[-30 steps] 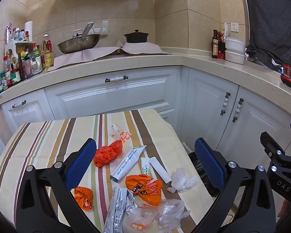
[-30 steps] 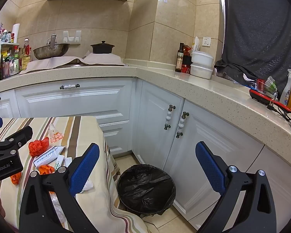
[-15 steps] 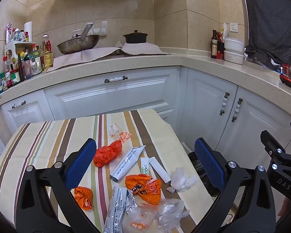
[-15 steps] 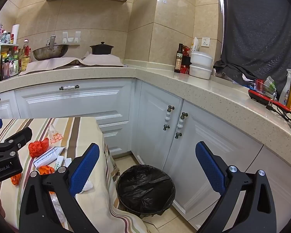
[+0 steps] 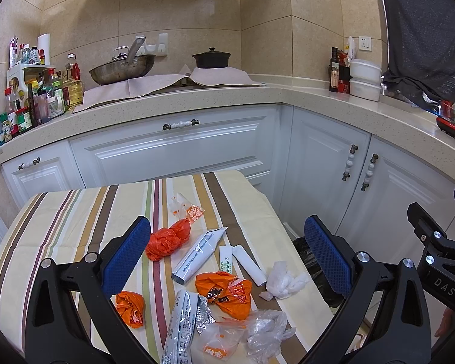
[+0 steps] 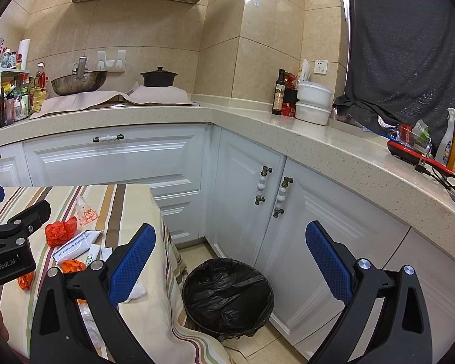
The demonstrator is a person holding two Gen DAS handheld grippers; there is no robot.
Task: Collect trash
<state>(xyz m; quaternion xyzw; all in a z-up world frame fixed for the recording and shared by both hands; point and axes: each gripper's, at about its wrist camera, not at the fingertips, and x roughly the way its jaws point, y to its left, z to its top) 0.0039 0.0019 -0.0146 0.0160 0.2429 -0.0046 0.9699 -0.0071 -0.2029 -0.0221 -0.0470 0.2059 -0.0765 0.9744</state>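
Trash lies scattered on a striped tablecloth [image 5: 75, 221]: an orange bag [image 5: 166, 241], a white tube [image 5: 198, 254], a crumpled orange wrapper [image 5: 224, 292], a small orange wad [image 5: 130, 308], a white tissue [image 5: 283, 282], a silver packet [image 5: 182, 324] and clear plastic [image 5: 264, 332]. My left gripper [image 5: 227, 251] hovers open above this pile, holding nothing. My right gripper [image 6: 230, 261] is open and empty, held over the floor above a bin lined with a black bag [image 6: 227, 295] that stands beside the table's right edge.
White cabinets [image 6: 245, 188] wrap around the corner behind the table and bin. The counter [image 5: 173, 103] carries a wok, a black pot, bottles and white containers. A narrow strip of tiled floor [image 6: 194, 254] lies between the table and the cabinets.
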